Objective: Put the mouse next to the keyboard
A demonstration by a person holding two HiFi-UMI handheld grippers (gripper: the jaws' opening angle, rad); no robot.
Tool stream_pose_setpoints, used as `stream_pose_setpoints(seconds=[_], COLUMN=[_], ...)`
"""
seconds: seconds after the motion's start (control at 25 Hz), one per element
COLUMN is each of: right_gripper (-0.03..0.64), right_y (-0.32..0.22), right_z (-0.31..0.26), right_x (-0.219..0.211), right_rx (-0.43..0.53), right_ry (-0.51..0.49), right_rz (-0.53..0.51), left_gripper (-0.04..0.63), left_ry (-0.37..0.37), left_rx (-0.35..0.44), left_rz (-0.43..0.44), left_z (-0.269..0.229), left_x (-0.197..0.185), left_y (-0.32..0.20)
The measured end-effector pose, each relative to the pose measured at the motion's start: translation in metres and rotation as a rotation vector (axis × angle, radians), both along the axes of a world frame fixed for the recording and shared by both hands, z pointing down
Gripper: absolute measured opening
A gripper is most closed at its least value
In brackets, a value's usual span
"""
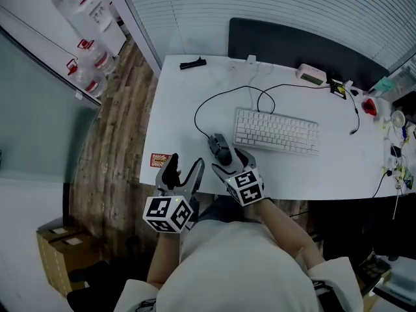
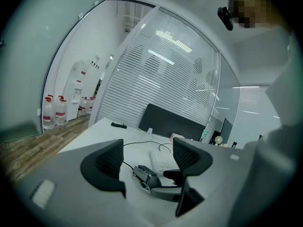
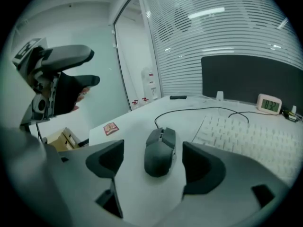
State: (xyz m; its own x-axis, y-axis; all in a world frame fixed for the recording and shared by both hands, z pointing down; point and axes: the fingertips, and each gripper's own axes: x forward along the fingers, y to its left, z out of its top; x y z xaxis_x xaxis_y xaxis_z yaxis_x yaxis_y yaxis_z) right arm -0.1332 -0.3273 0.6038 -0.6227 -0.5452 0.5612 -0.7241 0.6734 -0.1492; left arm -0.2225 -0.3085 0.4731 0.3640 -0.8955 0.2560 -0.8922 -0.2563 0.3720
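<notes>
A dark grey wired mouse point(image 1: 220, 148) lies on the white desk point(image 1: 195, 119), left of a white keyboard point(image 1: 276, 132) and close to the desk's front edge. My right gripper point(image 1: 229, 161) is open, one jaw on each side of the mouse point(image 3: 160, 150) with a gap both ways. The keyboard point(image 3: 246, 138) runs off to the right in the right gripper view. My left gripper point(image 1: 184, 168) is open and empty, held near the front edge, left of the mouse. In the left gripper view the mouse point(image 2: 144, 176) shows between the open jaws, farther off.
A red card point(image 1: 160, 160) lies at the desk's front left corner. A black object point(image 1: 193, 63) and a small clock point(image 1: 312, 75) sit at the back. Cables and small clutter point(image 1: 390, 129) fill the right end. A cardboard box point(image 1: 62, 242) stands on the floor at left.
</notes>
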Motion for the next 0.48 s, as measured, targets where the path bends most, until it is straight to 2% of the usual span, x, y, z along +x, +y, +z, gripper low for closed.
stream_pose_setpoints(seconds=[0.24,0.48], right_gripper=[0.367,0.367], right_y=[-0.016,-0.026], right_z=[0.030,0.042], right_x=[-0.009,-0.018], right_rx=[-0.041,-0.033], right_ry=[0.080,0.149], right_rz=[-0.008,-0.039], left_gripper=[0.327,0.327], left_ry=[0.000,0.005], left_rx=[0.003,-0.005], left_rz=[0.004,0.013], left_z=[0.002,0.006], left_x=[-0.014,-0.021], left_y=[-0.020,-0.033])
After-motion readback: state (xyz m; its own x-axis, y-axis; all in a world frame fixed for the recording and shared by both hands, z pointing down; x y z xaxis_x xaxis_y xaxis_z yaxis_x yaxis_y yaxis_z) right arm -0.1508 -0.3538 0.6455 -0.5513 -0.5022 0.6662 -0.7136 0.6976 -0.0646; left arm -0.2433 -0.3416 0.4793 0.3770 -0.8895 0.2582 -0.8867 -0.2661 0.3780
